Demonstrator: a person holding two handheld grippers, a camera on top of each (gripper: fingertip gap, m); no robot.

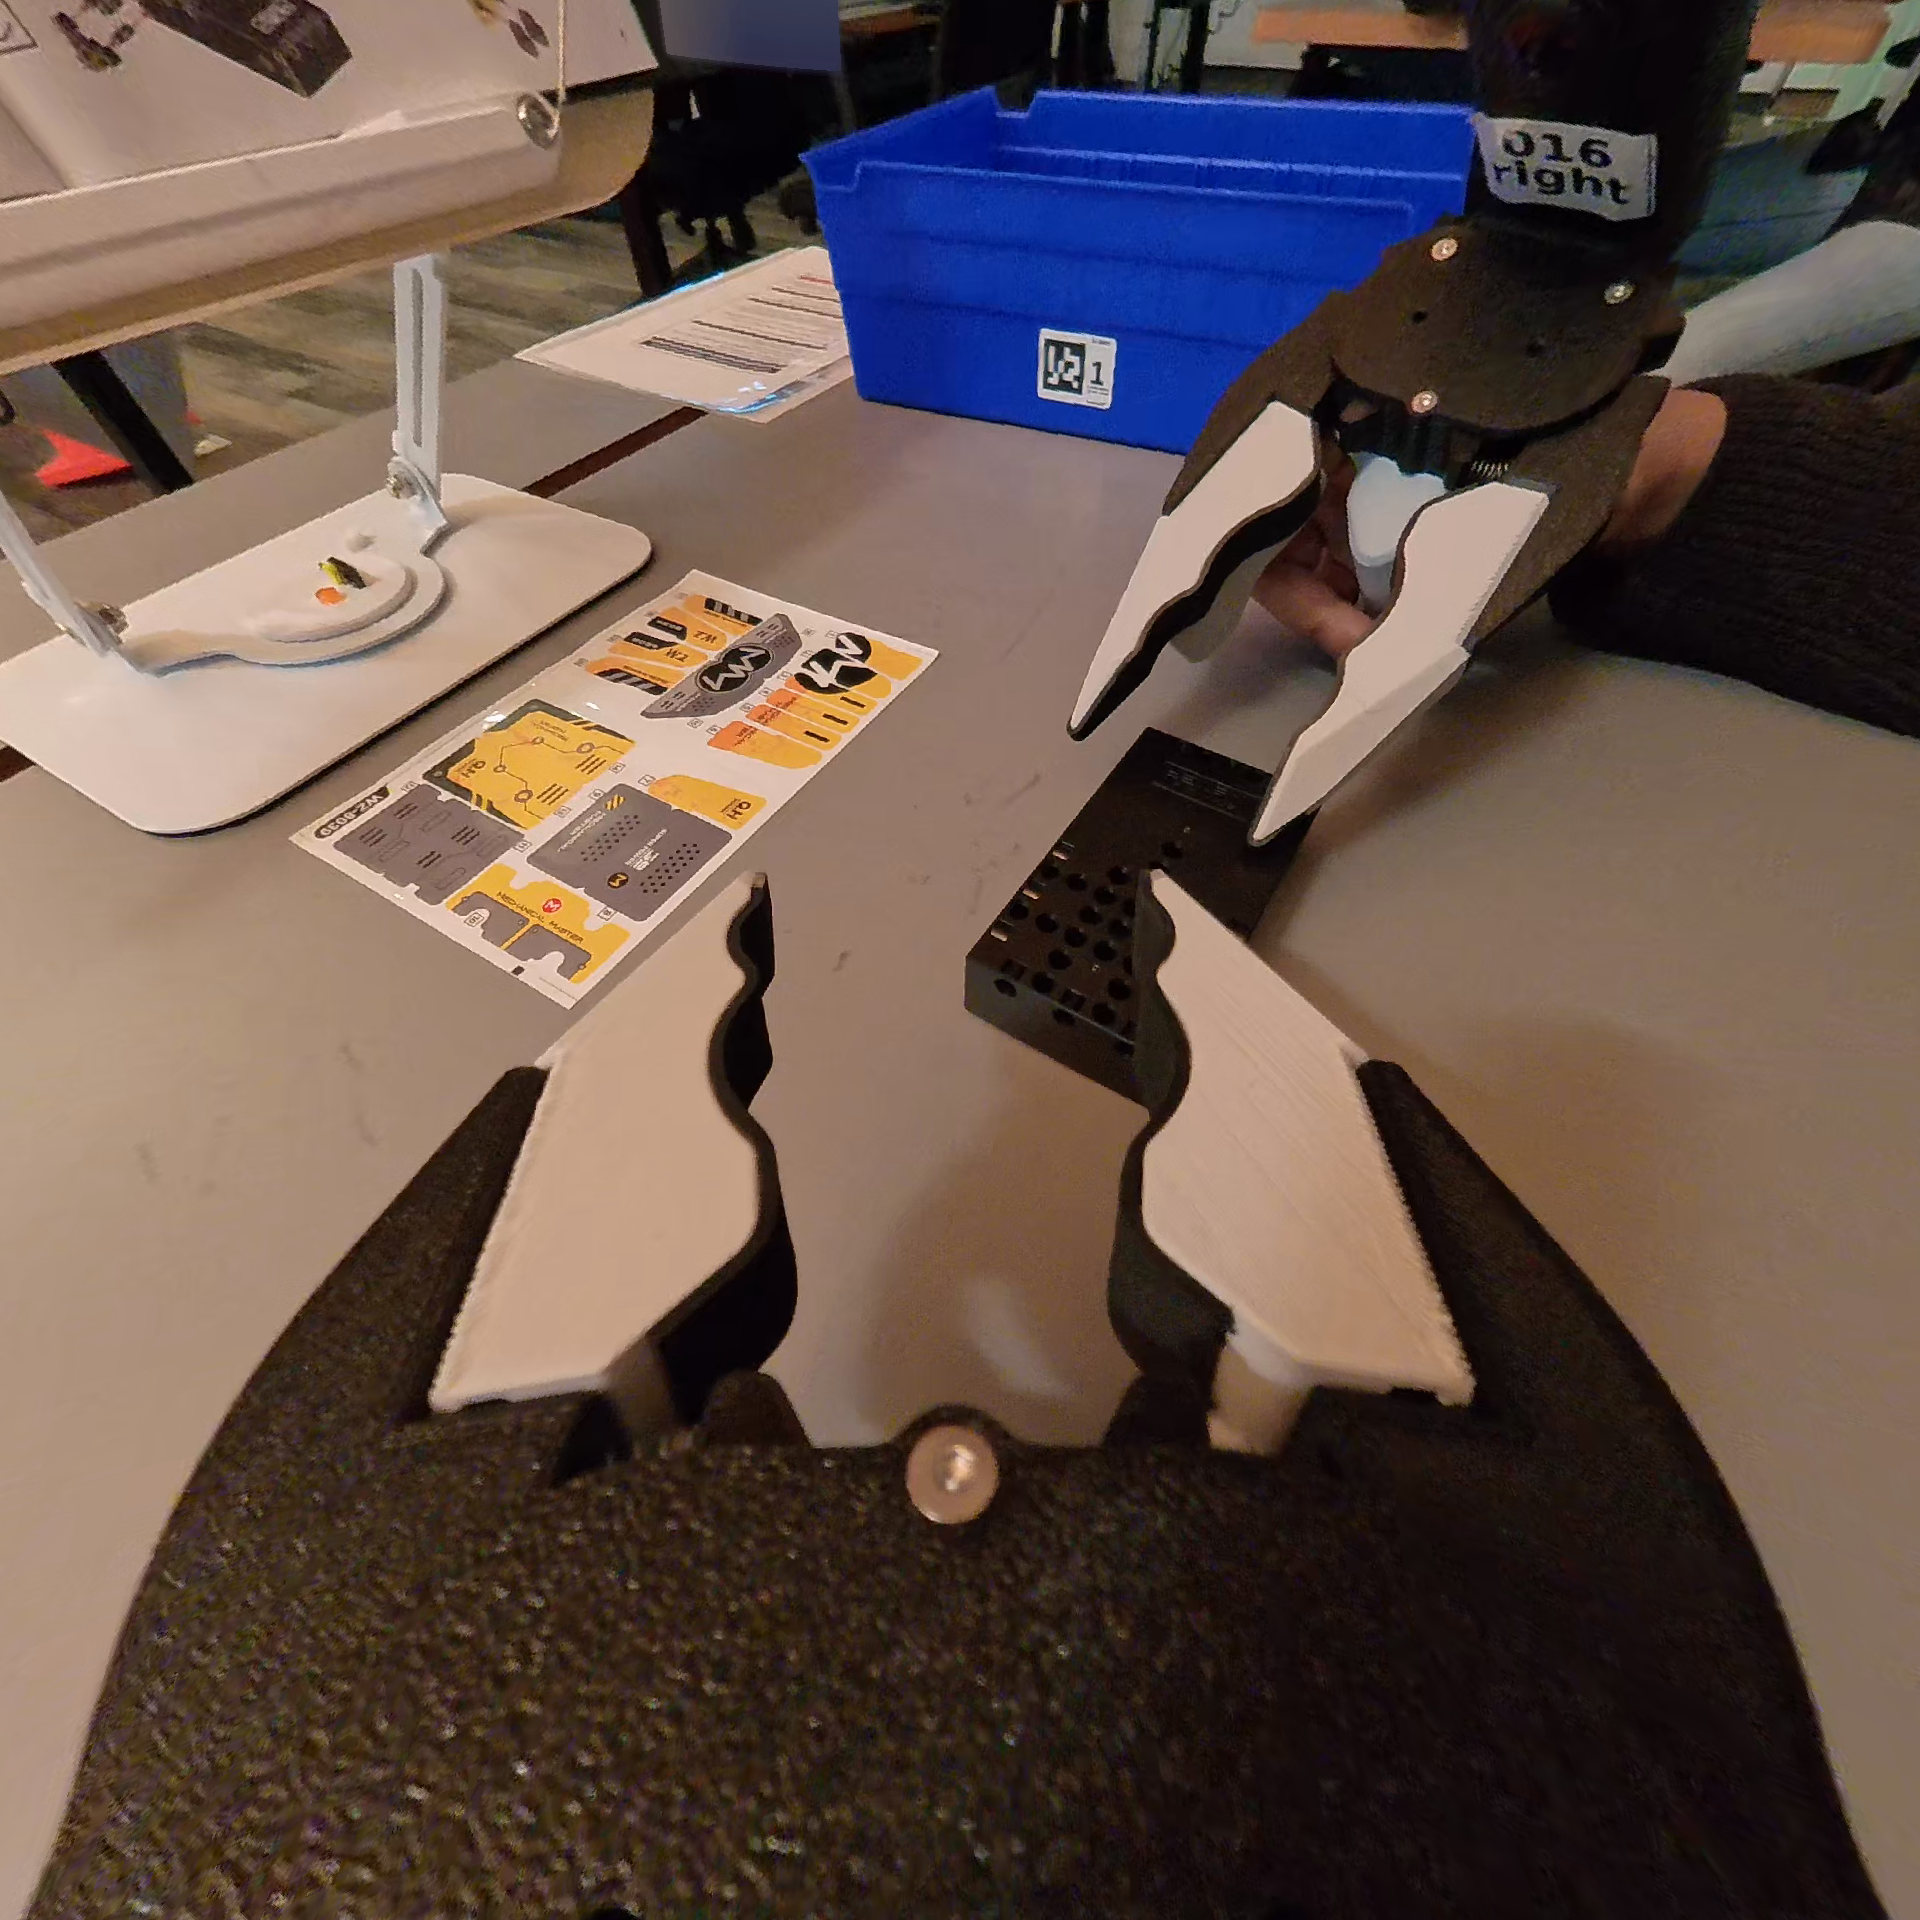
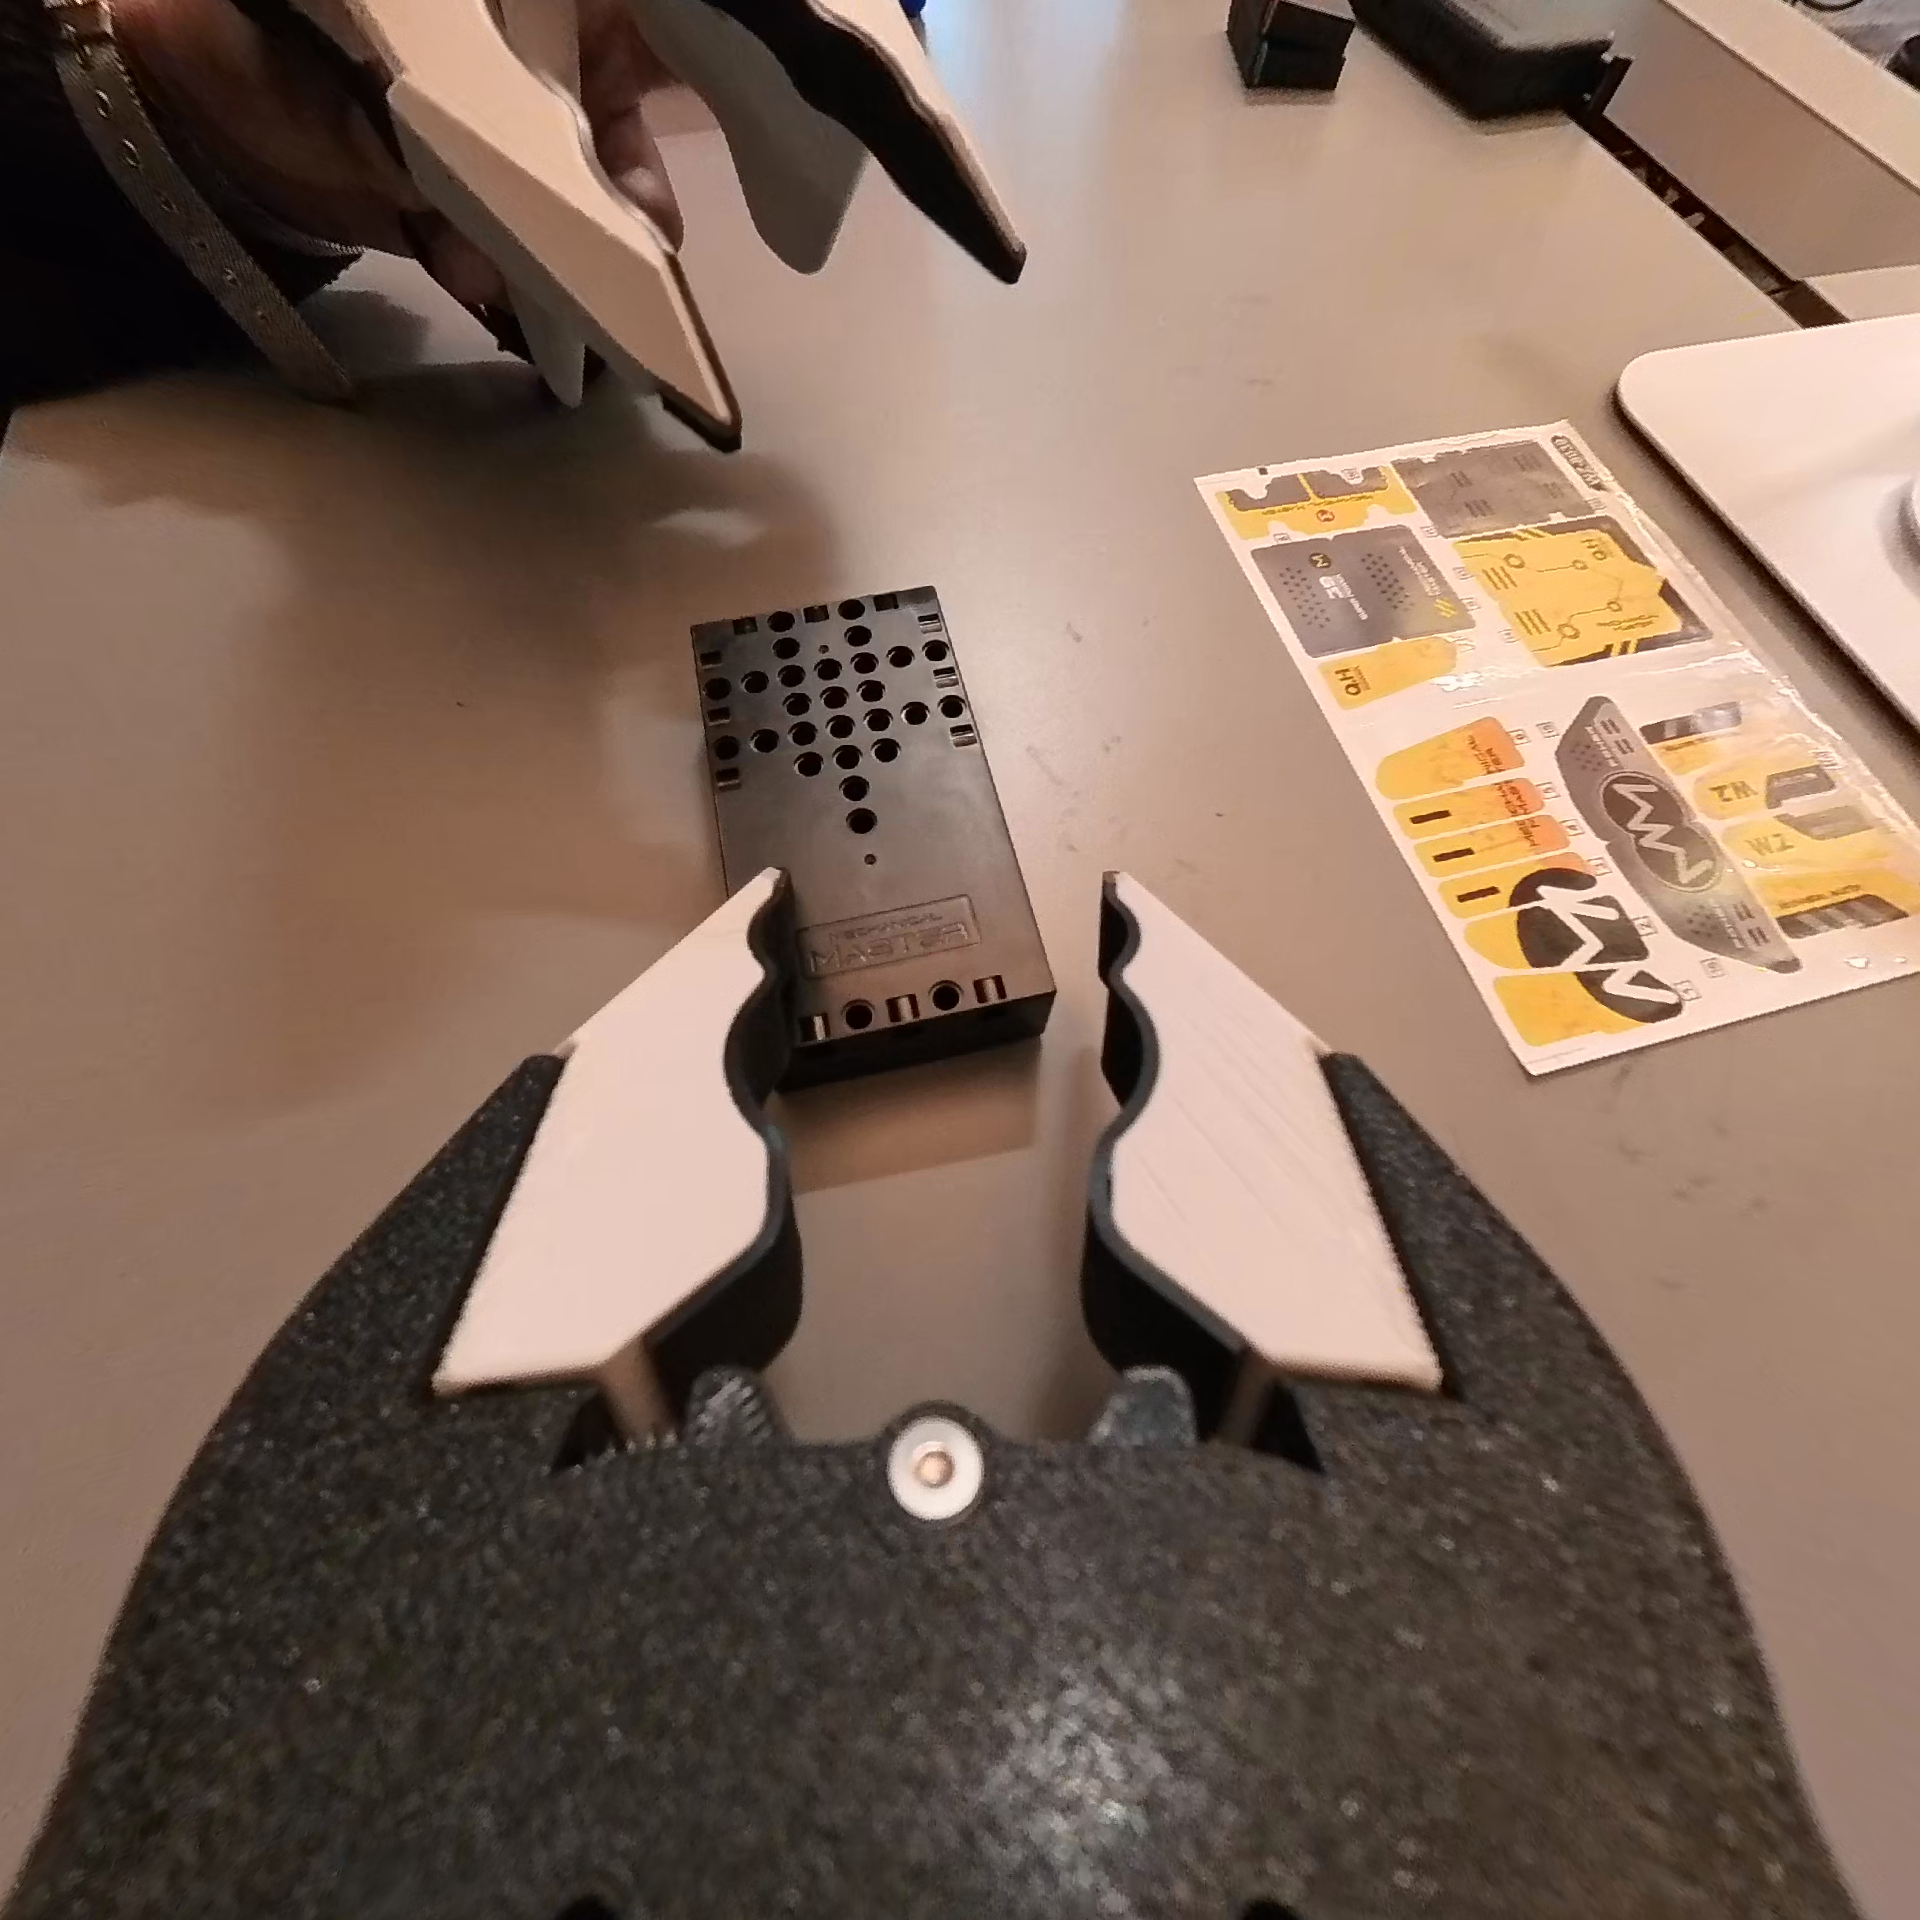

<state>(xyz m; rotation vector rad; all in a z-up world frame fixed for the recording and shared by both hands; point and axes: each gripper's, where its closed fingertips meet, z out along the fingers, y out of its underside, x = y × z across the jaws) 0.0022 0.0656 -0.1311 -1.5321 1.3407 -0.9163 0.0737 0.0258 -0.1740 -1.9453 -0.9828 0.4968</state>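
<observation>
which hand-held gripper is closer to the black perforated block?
Right, narrowly. The right hand-held gripper hangs open over the end of the black perforated block without the holes. The left hand-held gripper, also open, sits at the holed end, mostly beside it.

Indoor light, moderate, from overhead; soft shadows and sheen on bench [image 2: 312,727]. Glare on sticker sheet [image 2: 1579,748] film. Wide-angle bending at edges; near claw bodies slightly soft, background dim.

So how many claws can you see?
2. The left claw hangs open over the table beside the black block. The right claw is open at the block's other end.
</observation>
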